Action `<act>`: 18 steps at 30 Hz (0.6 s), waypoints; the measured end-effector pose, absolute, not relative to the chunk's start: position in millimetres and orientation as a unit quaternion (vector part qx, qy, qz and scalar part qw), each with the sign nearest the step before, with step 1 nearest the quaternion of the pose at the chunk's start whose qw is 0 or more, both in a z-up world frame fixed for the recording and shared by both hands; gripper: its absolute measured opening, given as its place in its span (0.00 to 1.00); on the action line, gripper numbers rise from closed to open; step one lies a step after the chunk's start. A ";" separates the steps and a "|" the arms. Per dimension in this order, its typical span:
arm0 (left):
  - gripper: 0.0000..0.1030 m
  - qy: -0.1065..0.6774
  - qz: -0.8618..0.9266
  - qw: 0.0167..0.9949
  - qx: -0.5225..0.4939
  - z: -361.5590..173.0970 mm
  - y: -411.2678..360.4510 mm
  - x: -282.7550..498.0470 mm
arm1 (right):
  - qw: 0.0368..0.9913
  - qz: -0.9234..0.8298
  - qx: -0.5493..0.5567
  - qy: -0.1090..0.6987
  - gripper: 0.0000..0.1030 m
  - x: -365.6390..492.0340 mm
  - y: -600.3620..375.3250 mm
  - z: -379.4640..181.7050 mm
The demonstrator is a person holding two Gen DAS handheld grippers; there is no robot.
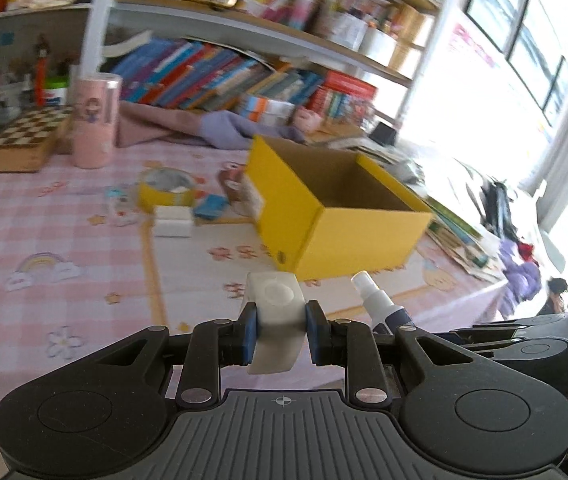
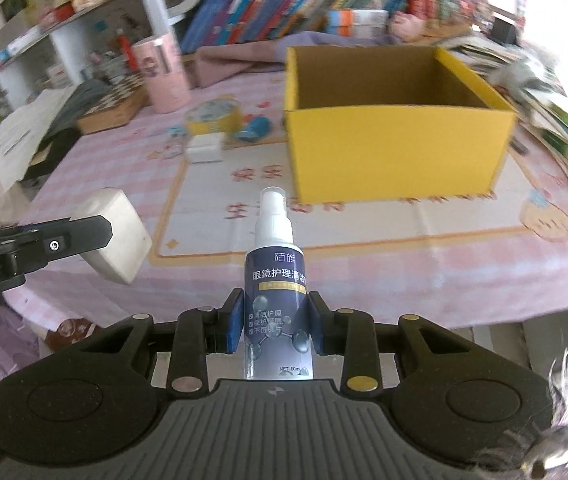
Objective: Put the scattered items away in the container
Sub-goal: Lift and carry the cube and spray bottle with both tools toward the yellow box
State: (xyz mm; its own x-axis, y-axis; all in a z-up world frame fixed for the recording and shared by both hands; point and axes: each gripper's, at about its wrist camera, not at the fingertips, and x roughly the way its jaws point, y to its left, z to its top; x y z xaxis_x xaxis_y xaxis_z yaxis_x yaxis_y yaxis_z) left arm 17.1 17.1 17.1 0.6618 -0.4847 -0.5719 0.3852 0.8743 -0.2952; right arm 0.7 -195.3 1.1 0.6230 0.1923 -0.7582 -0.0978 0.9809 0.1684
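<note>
My left gripper (image 1: pixel 280 330) is shut on a white plastic case (image 1: pixel 275 308), held above the pink checked tablecloth (image 1: pixel 64 240). In the right wrist view the same white case (image 2: pixel 118 236) shows at the left, in the other gripper's black fingers. My right gripper (image 2: pixel 278 326) is shut on a dark blue spray bottle (image 2: pixel 276 280) with a white nozzle, its tip also showing as the spray bottle (image 1: pixel 379 304) at the right of the left wrist view. The open yellow cardboard box (image 1: pixel 347 216) (image 2: pixel 395 148) stands ahead of both, its inside looking bare.
A yellow tape roll (image 2: pixel 214 116), a white block (image 2: pixel 204 148), a blue item (image 2: pixel 256 128) and a small card lie left of the box. A pink tumbler (image 1: pixel 94 120) and chessboard (image 1: pixel 24 136) stand farther back. Bookshelves fill the rear; stacked books (image 2: pixel 563 132) crowd the right edge.
</note>
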 end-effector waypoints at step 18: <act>0.23 0.344 -0.323 0.881 -0.041 13.8 -33.0 21.4 | 0.899 -0.001 0.090 0.428 0.30 -26.7 -237.3 2.7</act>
State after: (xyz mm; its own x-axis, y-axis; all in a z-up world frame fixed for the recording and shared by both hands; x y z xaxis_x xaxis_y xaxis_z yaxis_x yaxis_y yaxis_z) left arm 21.4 -33.0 13.8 0.5545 -0.5976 -0.5791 0.5409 0.7877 -0.2949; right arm -26.7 -237.3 2.7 0.6342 0.0748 -0.7695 0.0797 0.9837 0.1613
